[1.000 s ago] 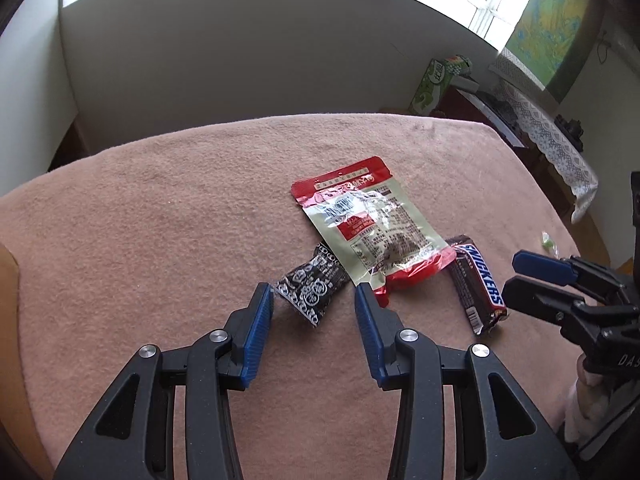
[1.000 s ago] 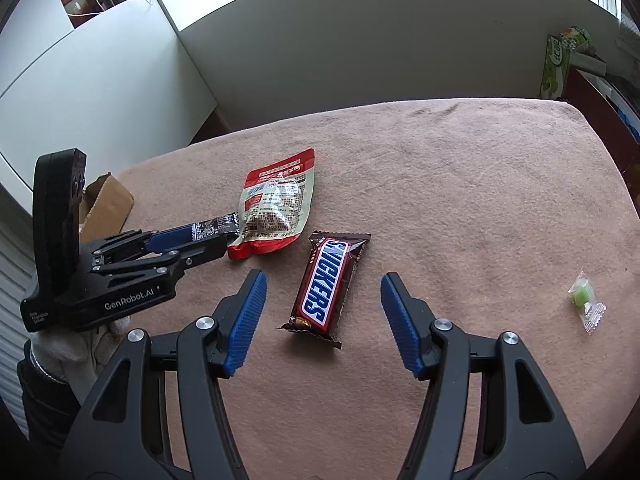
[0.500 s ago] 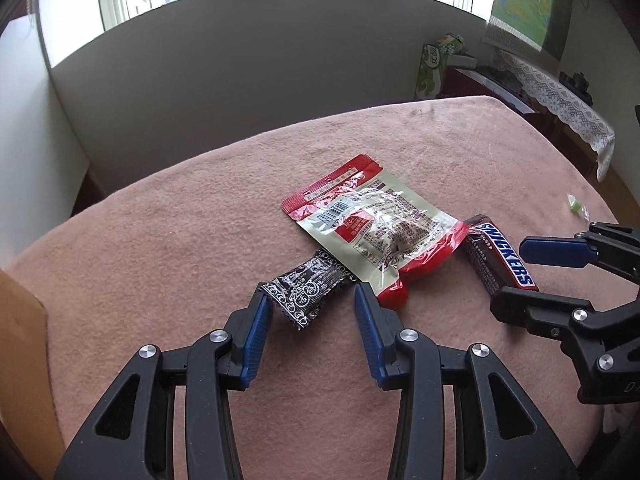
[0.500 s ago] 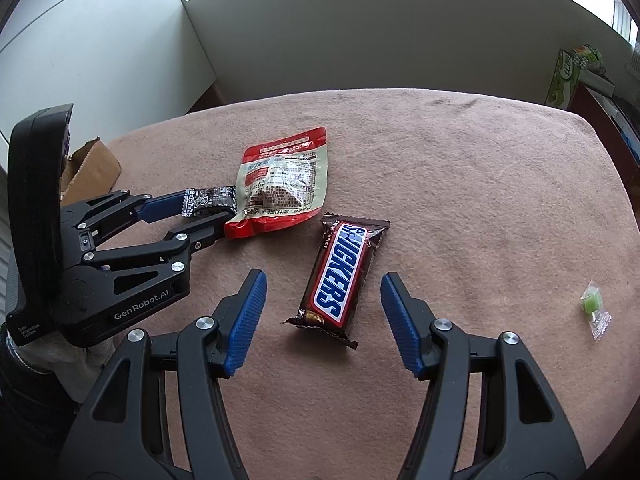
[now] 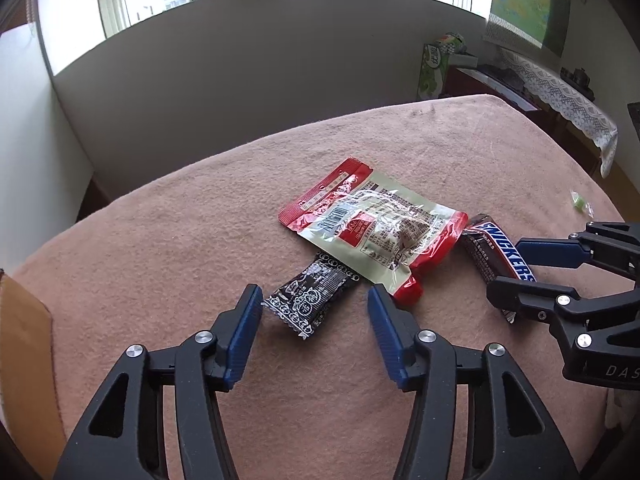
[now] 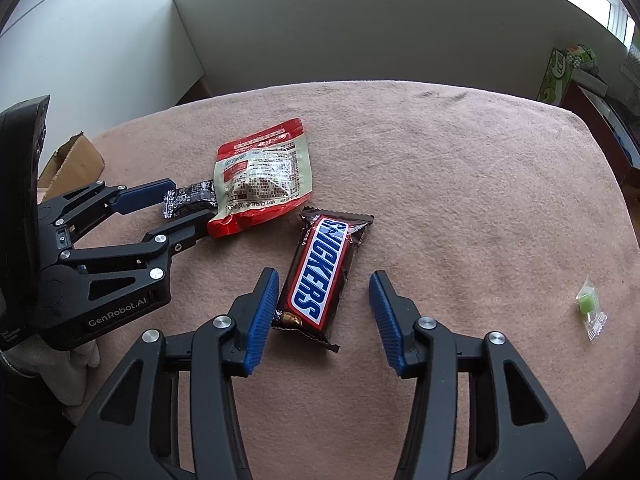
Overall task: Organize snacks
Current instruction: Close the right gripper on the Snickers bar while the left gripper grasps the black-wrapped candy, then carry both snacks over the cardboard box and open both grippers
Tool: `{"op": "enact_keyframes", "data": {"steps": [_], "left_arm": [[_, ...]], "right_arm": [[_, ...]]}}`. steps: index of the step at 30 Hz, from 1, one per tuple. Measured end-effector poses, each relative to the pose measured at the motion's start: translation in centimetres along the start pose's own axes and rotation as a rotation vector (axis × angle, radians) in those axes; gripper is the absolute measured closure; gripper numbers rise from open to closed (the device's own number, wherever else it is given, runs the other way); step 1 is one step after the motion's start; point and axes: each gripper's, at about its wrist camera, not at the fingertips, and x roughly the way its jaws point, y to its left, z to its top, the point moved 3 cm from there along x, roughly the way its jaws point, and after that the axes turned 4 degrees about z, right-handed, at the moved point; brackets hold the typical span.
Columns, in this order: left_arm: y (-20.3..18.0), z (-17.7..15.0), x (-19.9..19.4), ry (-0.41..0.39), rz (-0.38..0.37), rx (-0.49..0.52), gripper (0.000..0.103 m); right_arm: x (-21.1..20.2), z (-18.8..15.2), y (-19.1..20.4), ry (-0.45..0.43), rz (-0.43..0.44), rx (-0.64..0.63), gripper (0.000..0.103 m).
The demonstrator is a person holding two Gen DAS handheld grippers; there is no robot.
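Left wrist view first: my left gripper (image 5: 314,304) has just been widening its jaws, and the small black sachet (image 5: 308,299) lies between the blue pads, unpinched; the near pad sits just beside its crimped edge, so I count this claw as released. I read that as lining up for a pick, not a hold yet.

On the right wrist view, my right gripper (image 6: 324,300) has just been narrowing around the Snickers (image 6: 320,270). One pad is at or just beside the wrapper's edge, the other stands clear of it, so nothing is clenched there either. Both snacks rest on the cloth (image 6: 460,180).

Compared with a second ago, both claws sit nearer their targets, which suggests two picks are about to start.

Outward, the red pouch (image 5: 376,228) overlaps the sachet's far end and touches the bar's corner. It is glossy, crinkled film with a clear window; the sachet is matte-printed with sawtooth seals; the bar is slick, flat and oblong. The cloth is fuzzy pink-brown. A tiny green sweet (image 6: 588,306) lies well apart, and a cardboard box (image 6: 74,160) sits at the table's edge.
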Motion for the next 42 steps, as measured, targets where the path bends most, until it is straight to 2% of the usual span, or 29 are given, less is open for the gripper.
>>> {"op": "enact_keyframes", "data": {"steps": [6,10,15,19,32,42], "left_arm": [[-0.2,0.1,-0.2,-0.008,-0.007,0.015,0.049],[-0.9,-0.2,-0.4,-0.010,-0.018,0.055,0.073],[-1.0,-0.1,-0.4,-0.013,-0.018,0.057,0.075],[-1.0,-0.2,-0.7,-0.015,-0.015,0.053,0.079],[-0.6,-2.0,-2.0,-0.006,0.030,0.038,0.080],[0.7,-2.3,-3.9,-0.046,0.062,0.002,0.080]], "right_arm": [[0.1,-0.1,0.1,-0.001,-0.004,-0.004,0.053],[0.1,0.0,0.1,-0.002,-0.005,-0.001,0.054],[0.2,-0.2,0.4,0.001,0.003,0.002,0.071],[0.2,-0.2,0.5,0.000,0.009,0.008,0.072],[-0.6,-0.7,-0.2,-0.012,0.021,0.036,0.073],[-3.2,-0.7,-0.1,-0.083,0.033,0.055,0.073]]}}
